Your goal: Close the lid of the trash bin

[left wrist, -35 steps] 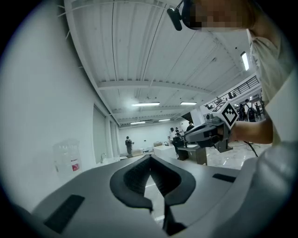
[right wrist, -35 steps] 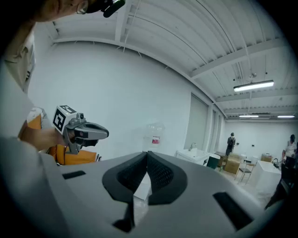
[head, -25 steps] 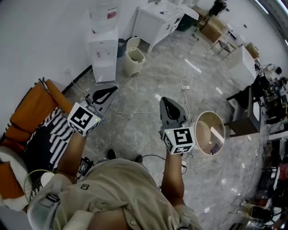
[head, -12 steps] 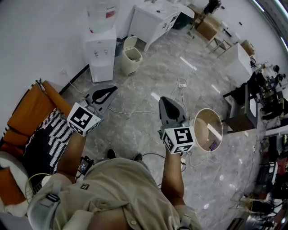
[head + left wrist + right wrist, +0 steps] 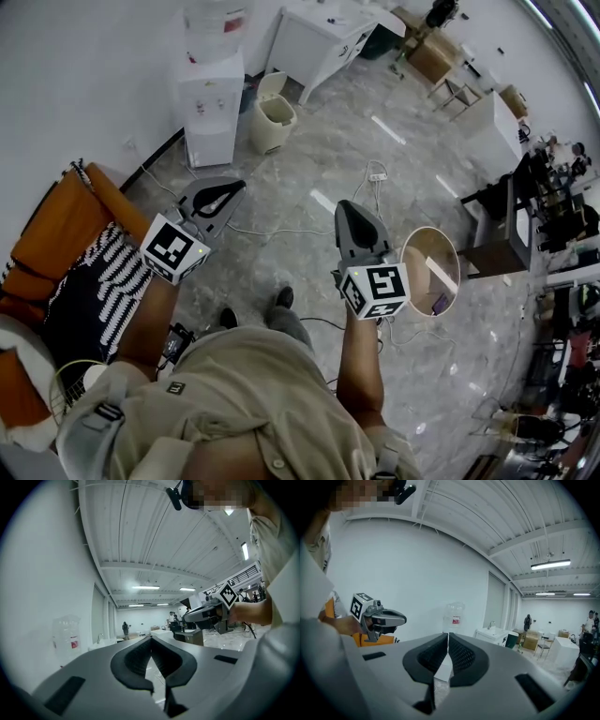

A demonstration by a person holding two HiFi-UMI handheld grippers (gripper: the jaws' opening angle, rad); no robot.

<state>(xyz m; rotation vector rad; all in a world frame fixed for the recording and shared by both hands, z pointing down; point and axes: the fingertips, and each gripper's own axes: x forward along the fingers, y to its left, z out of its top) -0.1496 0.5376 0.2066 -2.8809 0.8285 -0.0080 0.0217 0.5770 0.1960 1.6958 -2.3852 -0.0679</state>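
The trash bin (image 5: 272,119) is a small beige bin on the floor by the far wall, its lid (image 5: 275,86) tipped up and open. It stands well ahead of both grippers. My left gripper (image 5: 228,187) is held out at the left with its jaws shut and nothing between them. At the centre my right gripper (image 5: 349,208) is also shut and empty. In the left gripper view the left gripper (image 5: 151,641) points down the room, and the right gripper (image 5: 206,613) shows beside it. The right gripper view has the right gripper (image 5: 448,637) closed and the left gripper (image 5: 379,618) at the left.
A white water dispenser (image 5: 211,103) stands just left of the bin, a white desk (image 5: 323,37) just right of it. An orange sofa (image 5: 56,225) lies at the left. A round wooden table (image 5: 431,272) is at the right. Cables (image 5: 375,183) cross the marble floor.
The person has taken a step forward, one foot now further ahead. Both grippers keep the same pose and stay shut.
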